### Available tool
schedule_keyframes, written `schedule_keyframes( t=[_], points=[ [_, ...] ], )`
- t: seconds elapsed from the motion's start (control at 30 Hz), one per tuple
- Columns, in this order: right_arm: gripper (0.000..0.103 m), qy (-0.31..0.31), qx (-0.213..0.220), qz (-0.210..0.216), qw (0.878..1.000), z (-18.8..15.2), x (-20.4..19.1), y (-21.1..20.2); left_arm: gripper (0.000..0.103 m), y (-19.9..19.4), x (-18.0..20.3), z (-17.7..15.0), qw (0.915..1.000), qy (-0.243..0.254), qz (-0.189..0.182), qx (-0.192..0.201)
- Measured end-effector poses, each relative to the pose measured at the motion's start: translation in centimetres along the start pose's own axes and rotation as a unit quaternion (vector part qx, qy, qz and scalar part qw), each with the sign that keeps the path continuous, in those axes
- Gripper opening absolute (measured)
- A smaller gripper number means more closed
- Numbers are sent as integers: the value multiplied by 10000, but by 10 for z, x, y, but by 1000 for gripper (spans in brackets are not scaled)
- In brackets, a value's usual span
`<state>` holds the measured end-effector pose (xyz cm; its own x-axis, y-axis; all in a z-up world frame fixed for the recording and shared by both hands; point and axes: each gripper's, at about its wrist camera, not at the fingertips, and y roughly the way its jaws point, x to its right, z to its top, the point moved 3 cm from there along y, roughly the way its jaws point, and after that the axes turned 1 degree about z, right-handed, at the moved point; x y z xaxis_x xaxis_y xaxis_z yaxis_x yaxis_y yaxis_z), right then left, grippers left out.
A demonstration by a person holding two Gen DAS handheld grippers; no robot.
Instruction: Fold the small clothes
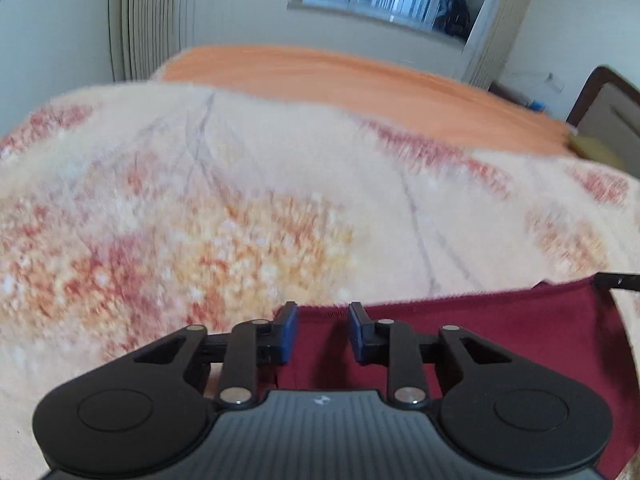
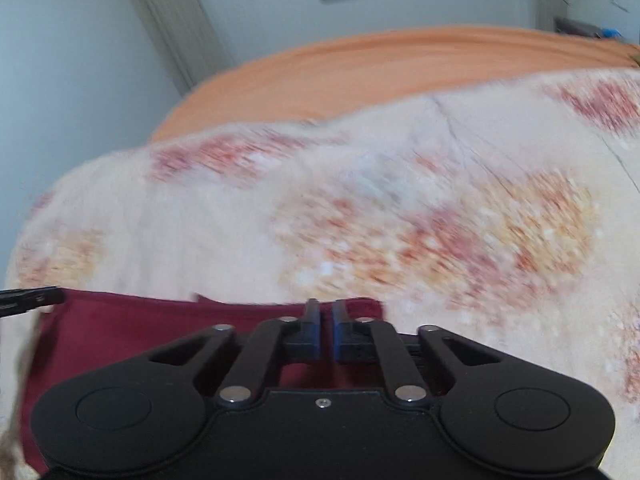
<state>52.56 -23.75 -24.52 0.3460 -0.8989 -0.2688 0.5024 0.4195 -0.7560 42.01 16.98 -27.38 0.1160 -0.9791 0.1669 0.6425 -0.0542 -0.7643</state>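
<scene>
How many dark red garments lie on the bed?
1. The dark red cloth garment lies on the floral blanket under both grippers; others may be hidden.

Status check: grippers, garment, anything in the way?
Left gripper open, right gripper nearly shut, both empty over maroon garment. Garment flat on blanket. Nothing blocking.

Matt maroon cloth garment (image 1: pixel 500 320) lies on a fuzzy floral blanket (image 1: pixel 280 184); matt black plastic left gripper (image 1: pixel 323 332).
</scene>
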Motion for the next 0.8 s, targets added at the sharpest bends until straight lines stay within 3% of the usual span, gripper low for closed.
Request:
schedule_keyframes(
  t=[0.03,0.07,0.2,0.3,0.37,0.47,0.63,0.73,0.8],
  points=[
    [14,-224,0,180,9996,-6,-13,-6,47,-12,4,-3,9999,13,-116,122],
    [14,-457,-95,358,9983,-14,-31,-9,50,-24,9,-9,9994,4,-286,170],
    [14,-1319,-549,956,9851,-59,-94,-10,51,-54,36,-58,9955,199,-906,-191],
    [14,-1890,-801,1058,9730,-84,-133,1,51,-51,45,-92,9949,498,-694,-527],
    [14,-1994,-922,994,9705,-90,-146,13,50,-42,37,-104,9954,254,-623,-678],
    [12,-2058,-1146,738,9691,-90,-153,33,47,-46,25,-101,9960,-55,-688,-574],
    [8,-1920,-1463,622,9684,-93,-148,59,56,-74,-4,-85,9977,-376,-505,-268],
    [9,-1717,-1421,651,9727,-94,-144,58,56,-72,-30,-88,9966,-630,-320,-413],
    [9,-1605,-1374,713,9748,-94,-142,54,56,-66,-46,-93,9925,-940,-488,-608]
  ],
)
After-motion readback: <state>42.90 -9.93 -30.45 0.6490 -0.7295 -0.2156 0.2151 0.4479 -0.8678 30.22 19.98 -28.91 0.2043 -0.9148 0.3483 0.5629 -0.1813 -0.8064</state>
